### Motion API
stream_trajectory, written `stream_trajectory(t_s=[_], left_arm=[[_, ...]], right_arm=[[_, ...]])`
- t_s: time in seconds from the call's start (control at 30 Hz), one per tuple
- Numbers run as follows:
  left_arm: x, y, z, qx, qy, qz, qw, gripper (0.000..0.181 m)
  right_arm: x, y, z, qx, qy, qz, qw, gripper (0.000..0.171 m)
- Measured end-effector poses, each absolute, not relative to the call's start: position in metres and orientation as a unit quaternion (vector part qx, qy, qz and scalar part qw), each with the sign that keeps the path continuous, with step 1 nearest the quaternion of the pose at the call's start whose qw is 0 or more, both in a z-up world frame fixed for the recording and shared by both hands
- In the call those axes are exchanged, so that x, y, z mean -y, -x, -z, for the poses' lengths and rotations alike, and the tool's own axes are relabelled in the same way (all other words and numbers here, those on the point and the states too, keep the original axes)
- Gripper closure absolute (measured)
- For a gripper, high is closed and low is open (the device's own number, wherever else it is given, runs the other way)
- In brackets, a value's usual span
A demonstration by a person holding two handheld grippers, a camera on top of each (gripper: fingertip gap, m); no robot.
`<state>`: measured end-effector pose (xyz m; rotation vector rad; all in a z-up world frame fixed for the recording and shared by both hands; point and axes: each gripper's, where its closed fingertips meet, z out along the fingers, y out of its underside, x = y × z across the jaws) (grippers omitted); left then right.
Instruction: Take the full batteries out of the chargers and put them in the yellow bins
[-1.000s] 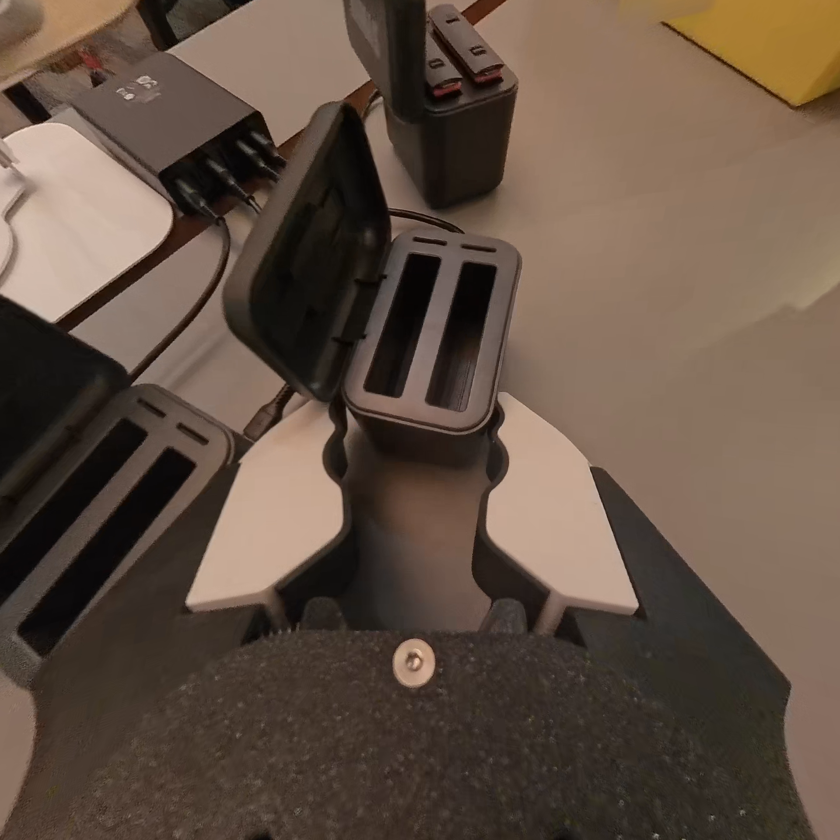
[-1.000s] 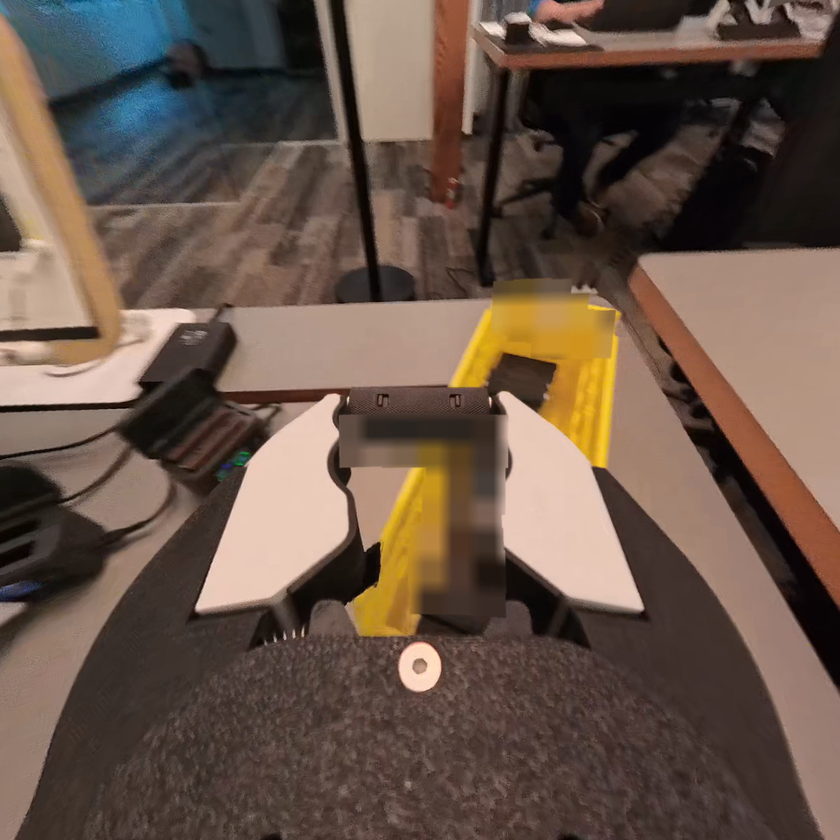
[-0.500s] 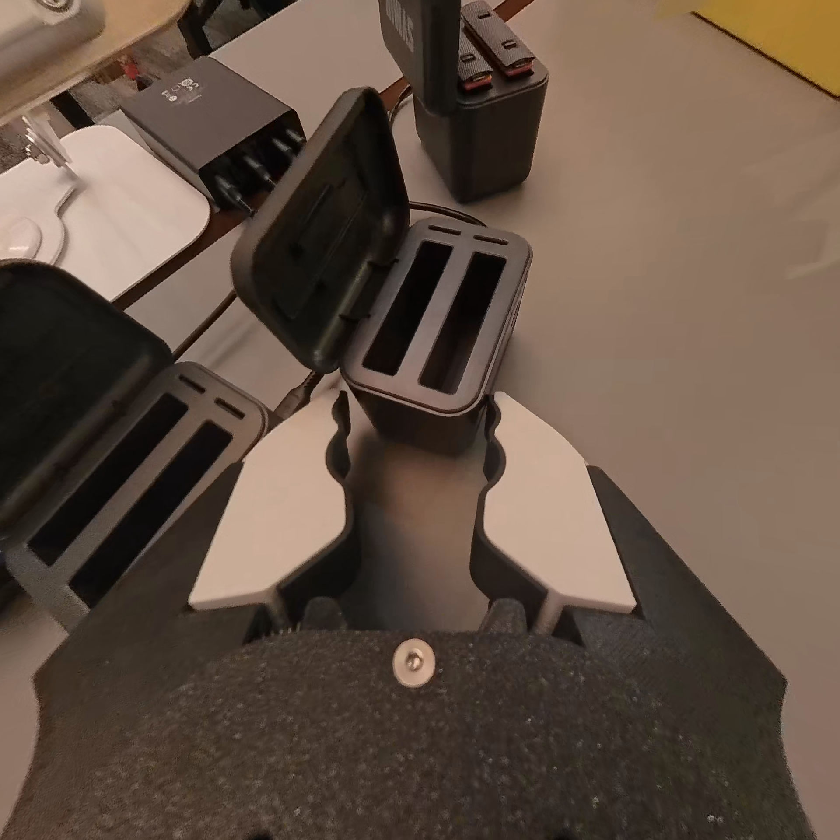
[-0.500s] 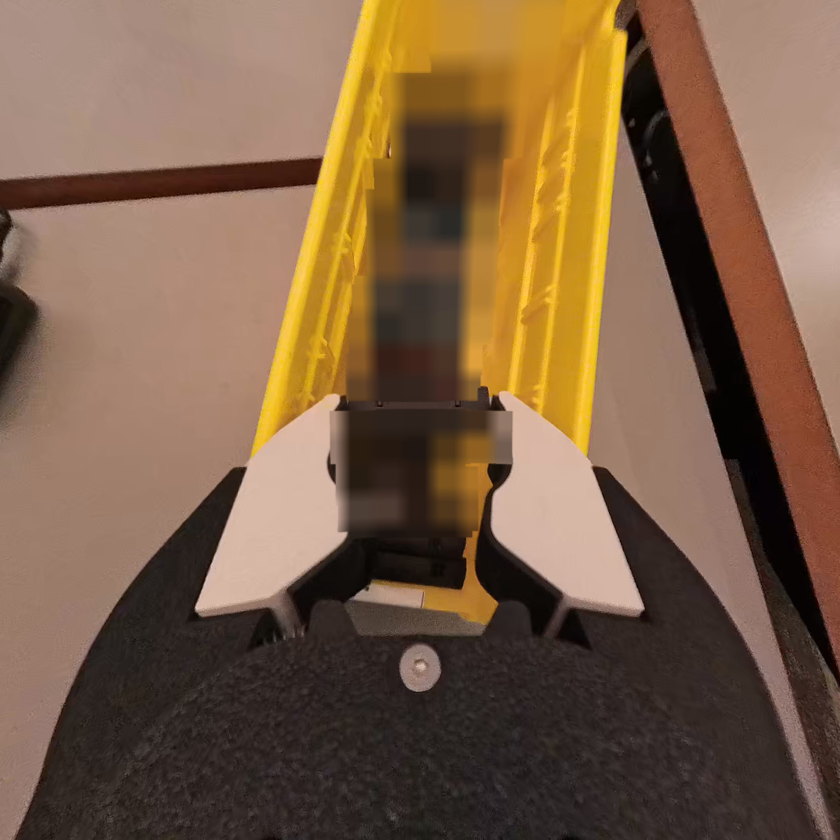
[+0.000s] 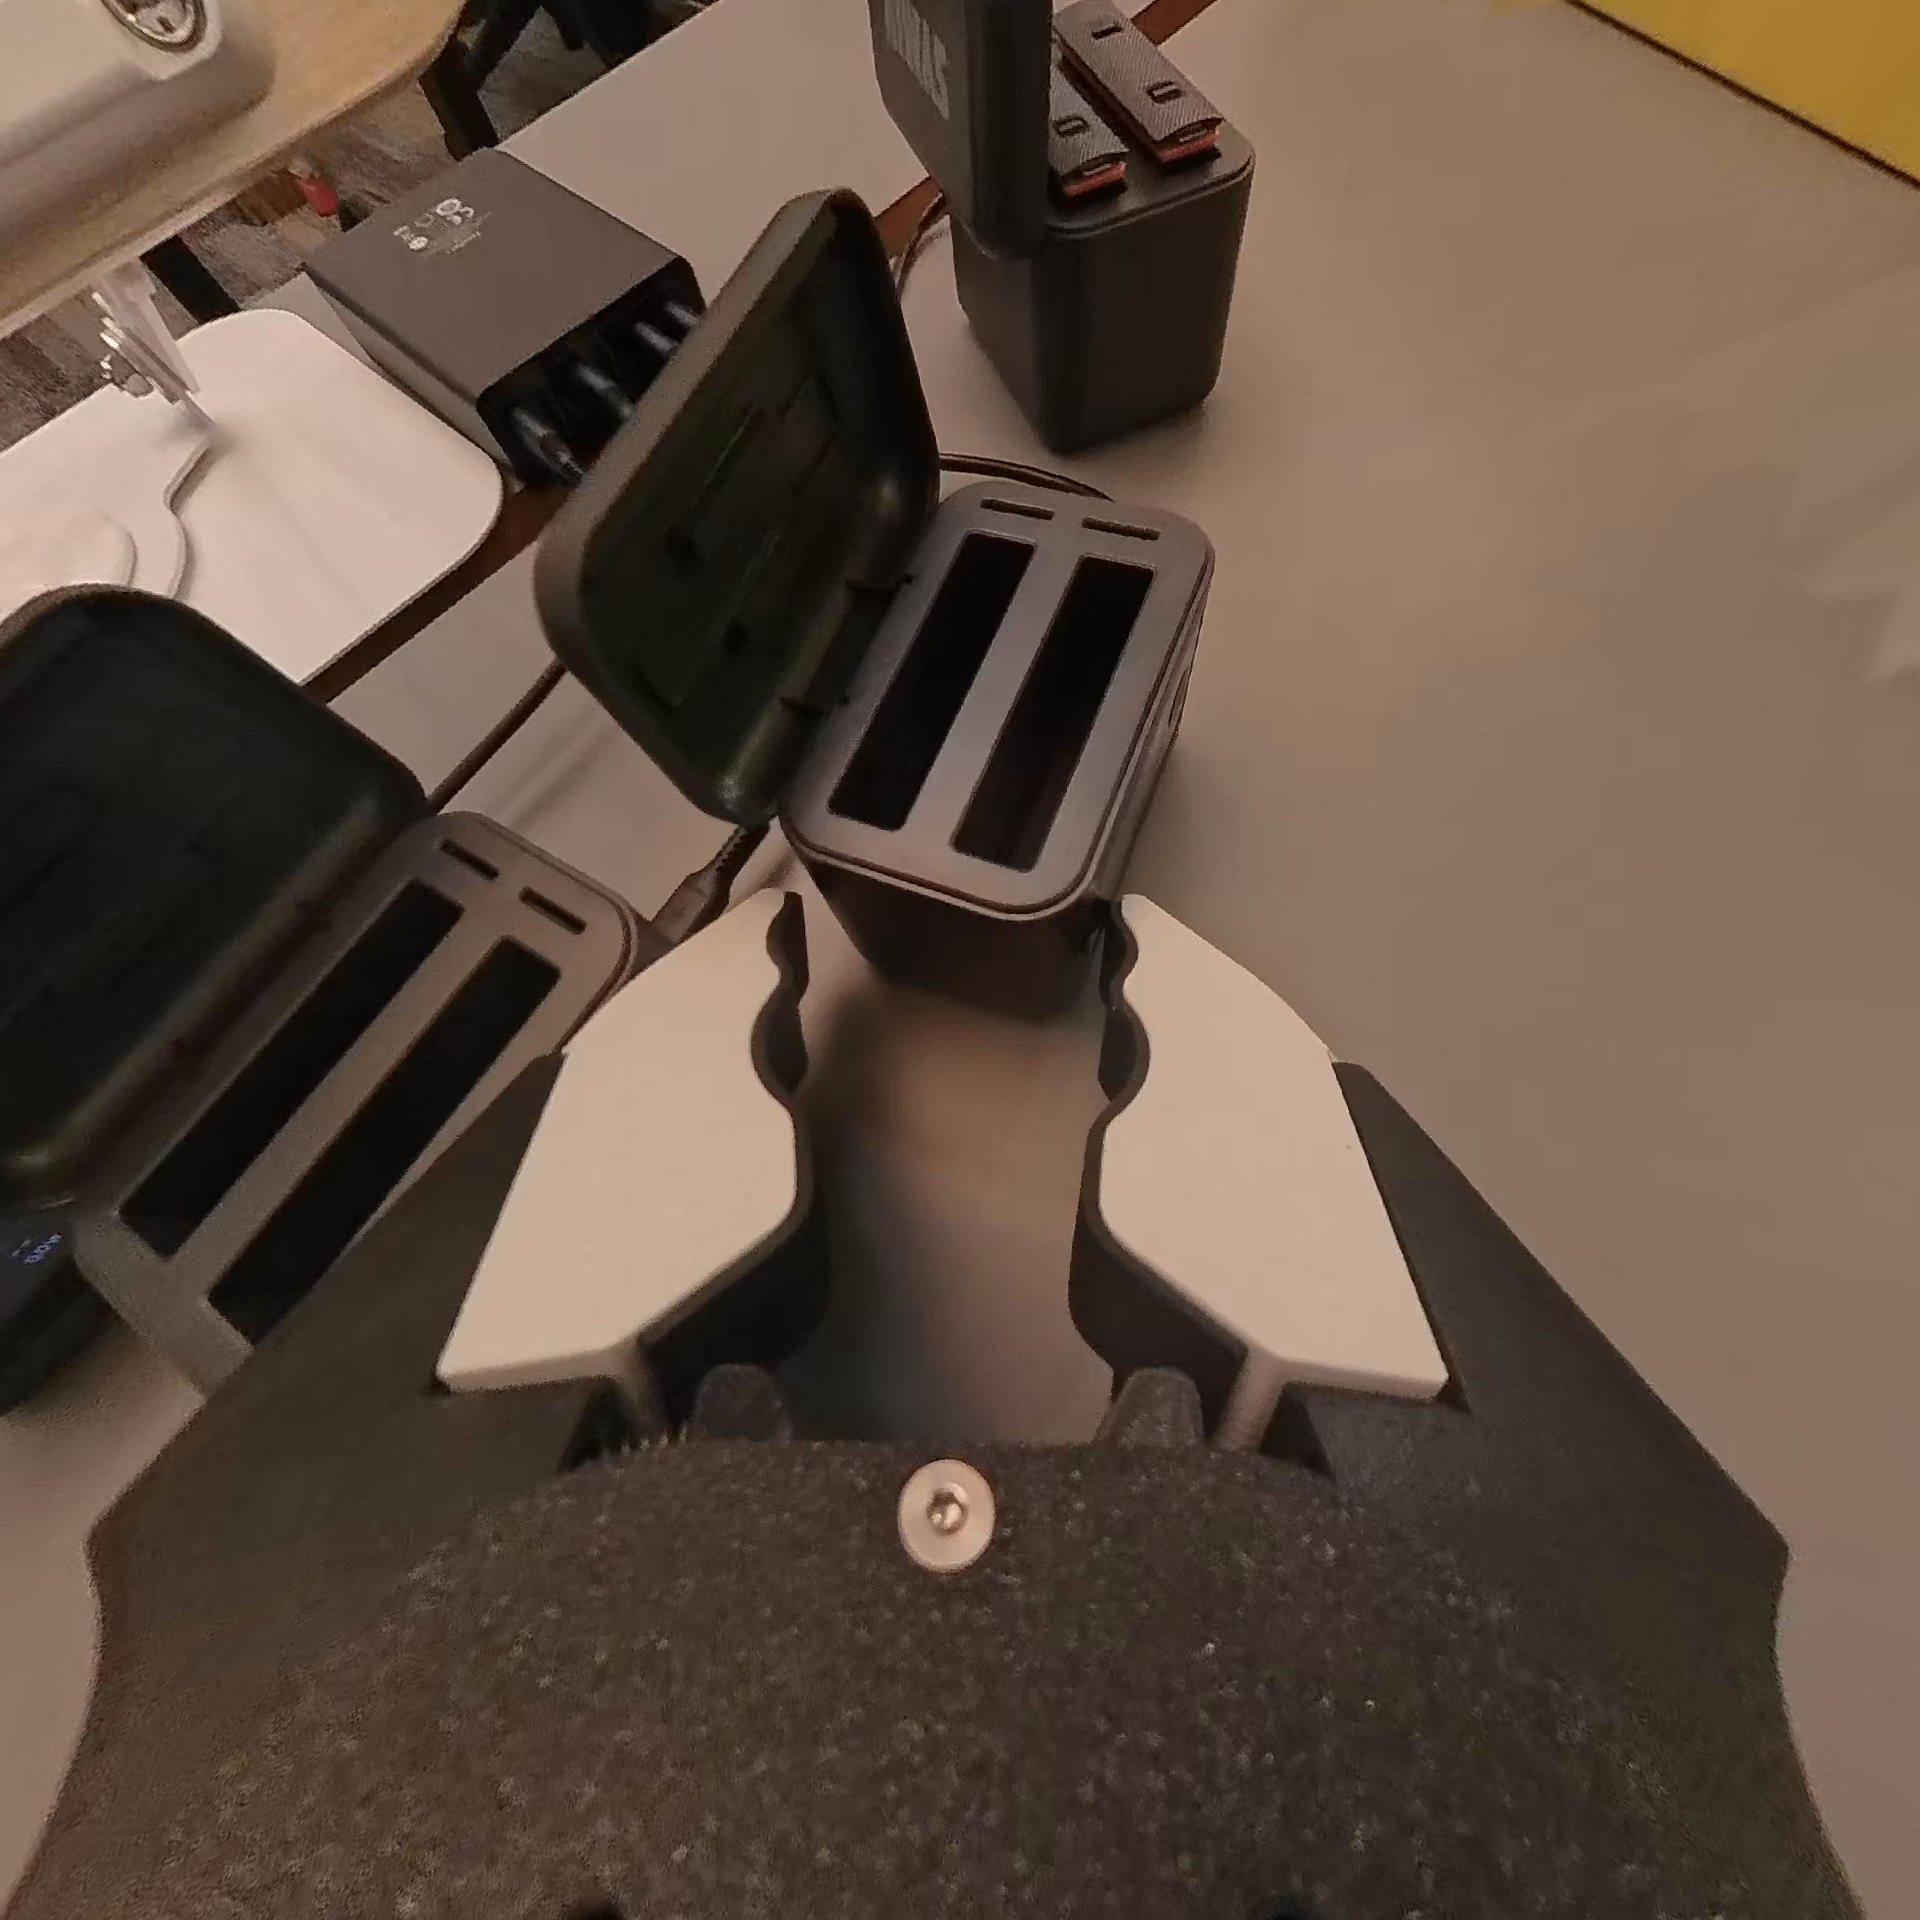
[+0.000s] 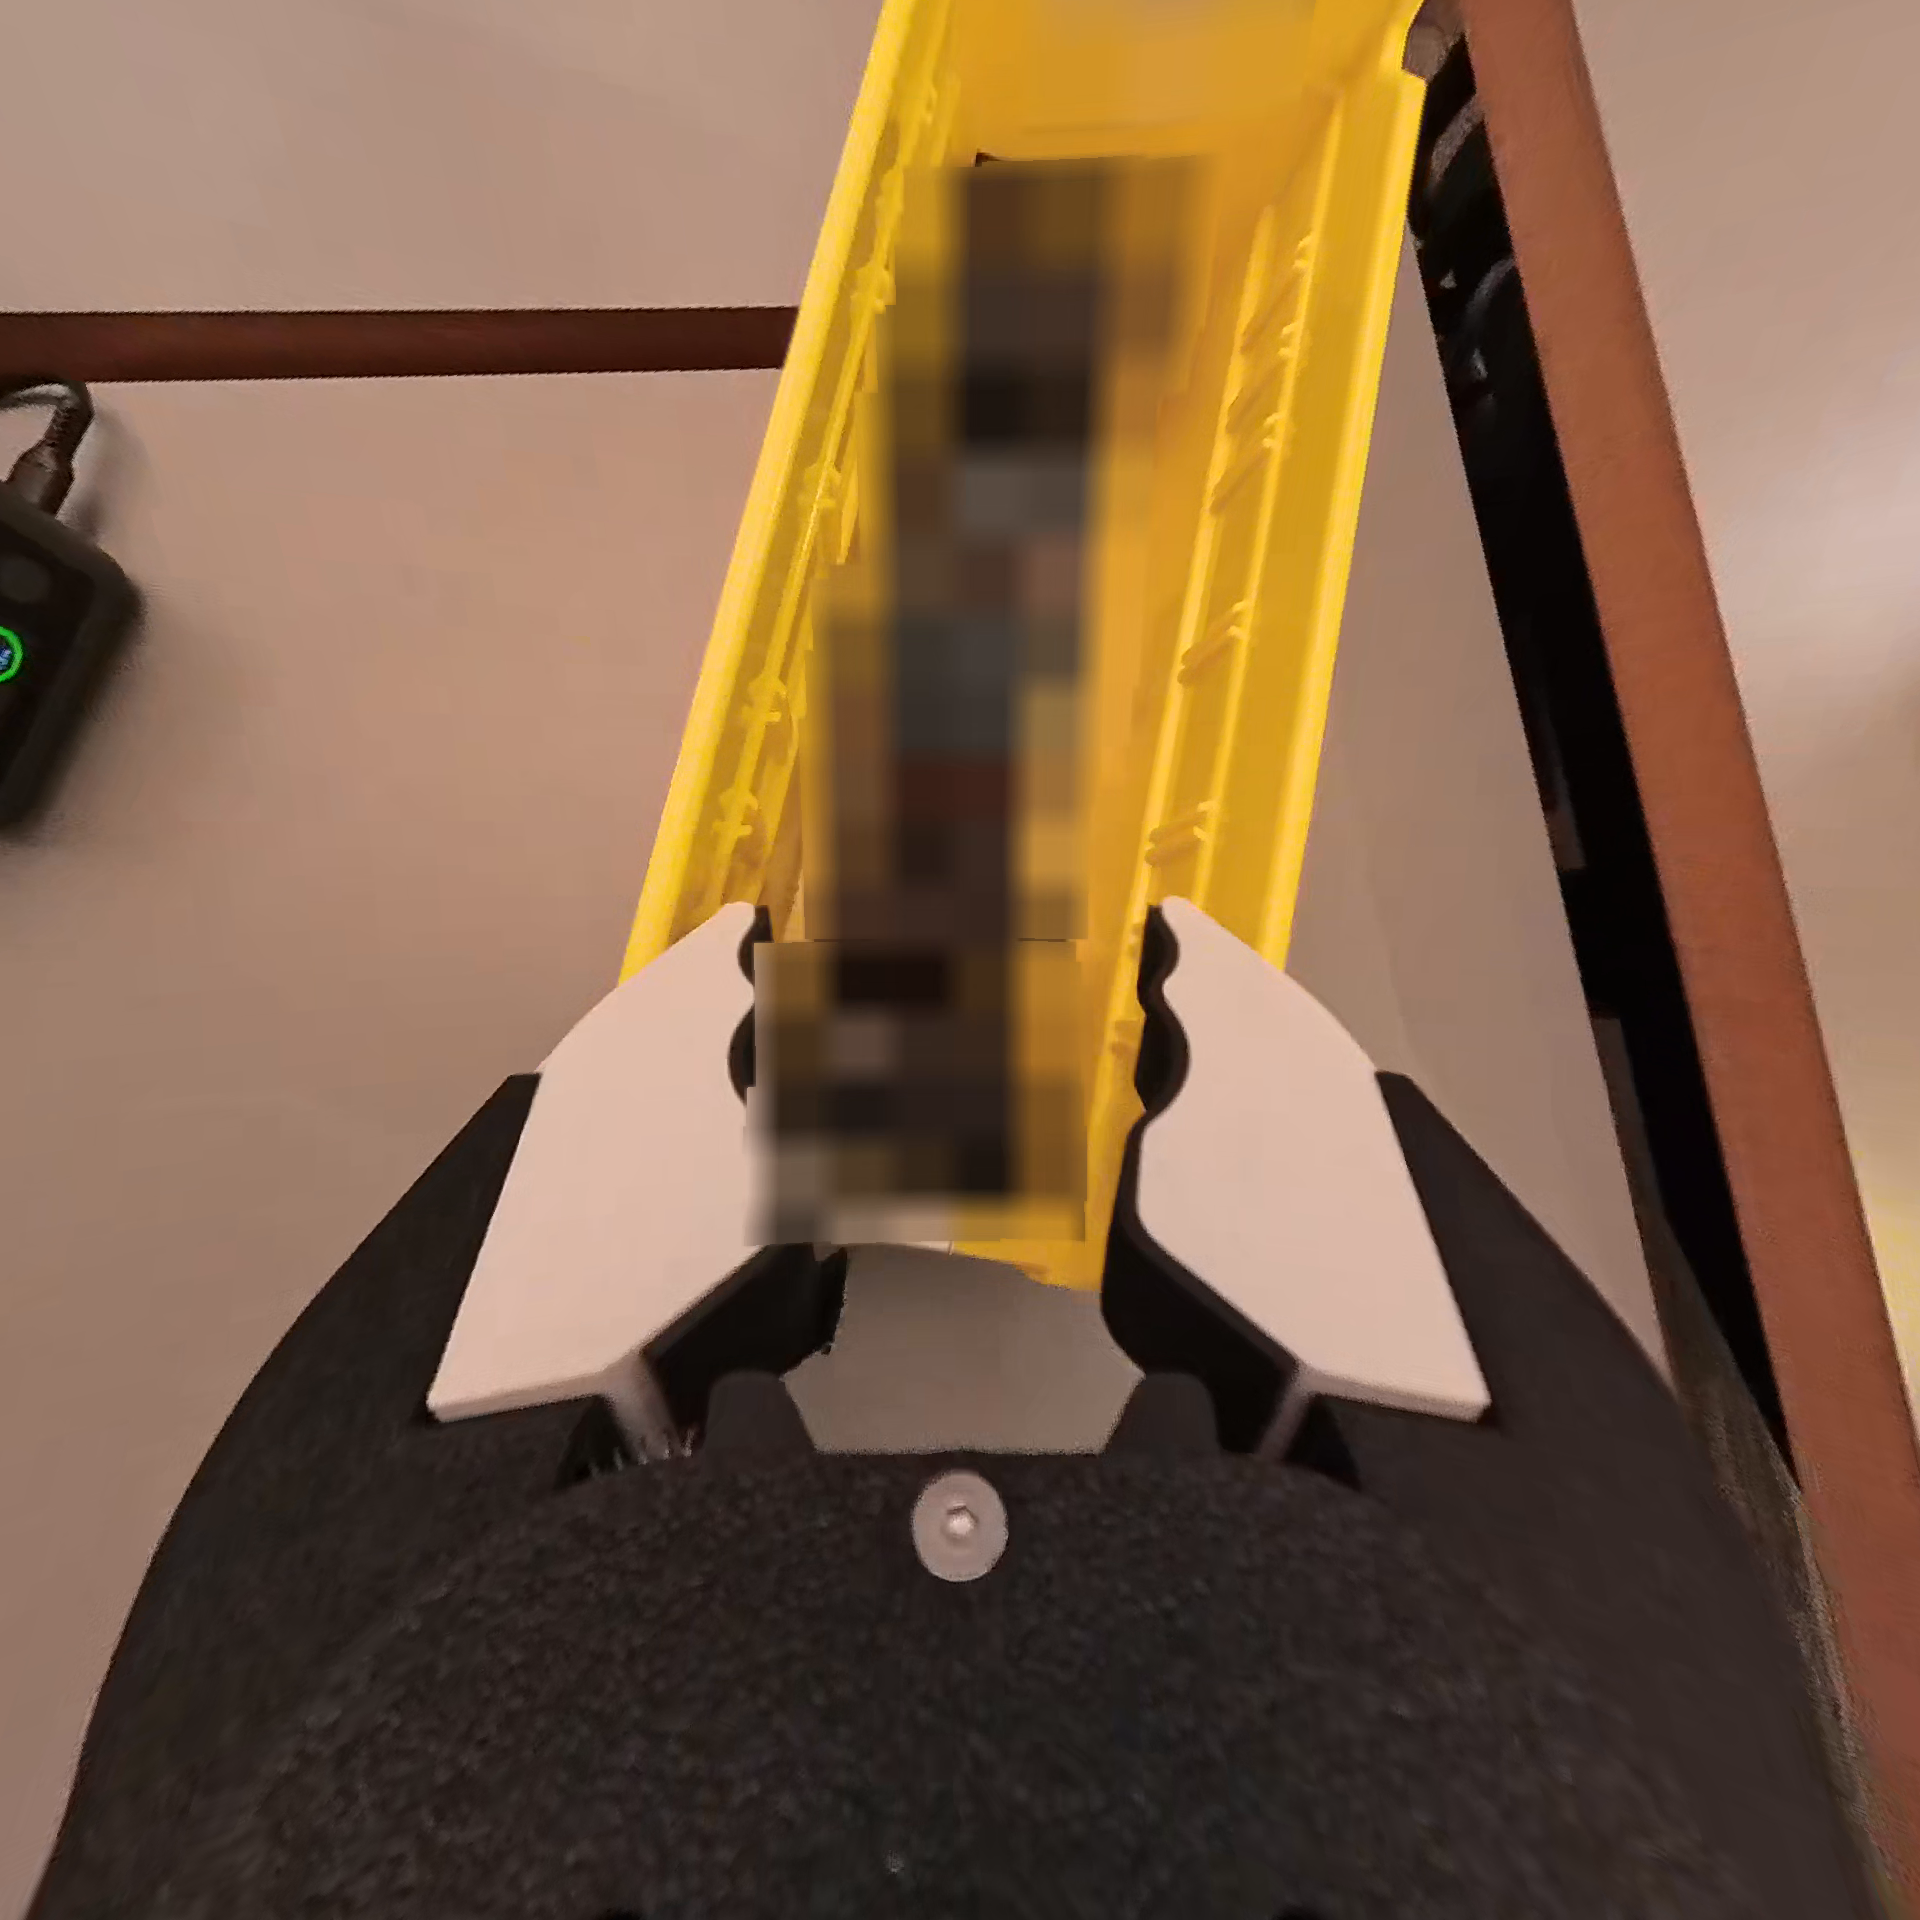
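Left wrist view: left claw has backed off a little. A second ago the open charger sat deeper between the fingertips; now only its near end lies between them. Claw spread, nothing held. Thin gap shows on each side of the charger, so no clear contact. Both slots of this charger are empty, and its lid is tipped up to the left. Left of the claw is a second charger, lid up, slots dark. Far ahead, slightly right, a third charger has two batteries standing in it. Ahead-left is a black power hub with cables. A corner of the yellow bin shows far ahead-right on the grey table.

Right wrist view: right claw hangs over the near end of the yellow bin, as it did half a second ago. Then a black battery was pinched at the tips; now the fingers stand a bit wider and the battery's top edge no longer shows there. Claw spread, with yellow bin wall visible just inside the right finger. Whether the battery lies in the bin cannot be told, since the bin's middle is blurred. A black device with a green ring light sits far left of the claw. A wooden table edge runs along the right.
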<state>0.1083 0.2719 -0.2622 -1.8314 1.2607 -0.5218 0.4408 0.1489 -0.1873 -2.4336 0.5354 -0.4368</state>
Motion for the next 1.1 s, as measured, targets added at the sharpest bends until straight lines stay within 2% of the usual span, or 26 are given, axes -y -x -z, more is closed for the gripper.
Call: stream_trajectory(t_s=[0.1, 0.2, 0.33, 0.4, 0.5, 0.6, 0.73, 0.93, 1.03, 1.07, 1.1], left_arm=[[-0.273, -0.108, 0.262, -0.499, 0.732, 0.205, 0.417, 0.128], [-0.274, -0.107, 0.262, -0.498, 0.732, 0.201, 0.419, 0.129], [-0.276, -0.106, 0.262, -0.494, 0.735, 0.197, 0.421, 0.133], [-0.277, -0.106, 0.263, -0.492, 0.736, 0.193, 0.422, 0.134], [-0.278, -0.106, 0.263, -0.492, 0.737, 0.189, 0.422, 0.134], [-0.278, -0.106, 0.263, -0.493, 0.737, 0.188, 0.424, 0.134], [-0.277, -0.105, 0.264, -0.497, 0.735, 0.19, 0.42, 0.135], [-0.277, -0.106, 0.264, -0.495, 0.738, 0.199, 0.413, 0.135], [-0.277, -0.106, 0.264, -0.495, 0.738, 0.201, 0.412, 0.135], [-0.277, -0.106, 0.264, -0.495, 0.738, 0.2, 0.412, 0.135], [-0.277, -0.106, 0.264, -0.495, 0.738, 0.2, 0.412, 0.135]], right_arm=[[-0.146, -0.437, 0.182, -0.192, 0.918, 0.155, 0.311, 0.099], [-0.152, -0.429, 0.16, -0.16, 0.903, 0.161, 0.365, 0.096], [-0.19, -0.361, 0.119, 0.012, 0.867, 0.116, 0.485, 0.095], [-0.208, -0.309, 0.12, 0.115, 0.854, 0.048, 0.505, 0.093], [-0.232, -0.259, 0.156, 0.223, 0.868, -0.025, 0.443, 0.074], [-0.259, -0.256, 0.2, 0.278, 0.891, -0.028, 0.357, 0.059], [-0.287, -0.271, 0.236, 0.313, 0.908, -0.022, 0.278, 0.051], [-0.309, -0.269, 0.249, 0.334, 0.908, -0.053, 0.249, 0.051], [-0.31, -0.264, 0.258, 0.333, 0.908, -0.07, 0.245, 0.064], [-0.313, -0.267, 0.257, 0.325, 0.908, -0.061, 0.256, 0.079], [-0.314, -0.267, 0.257, 0.314, 0.91, -0.063, 0.265, 0.08]])
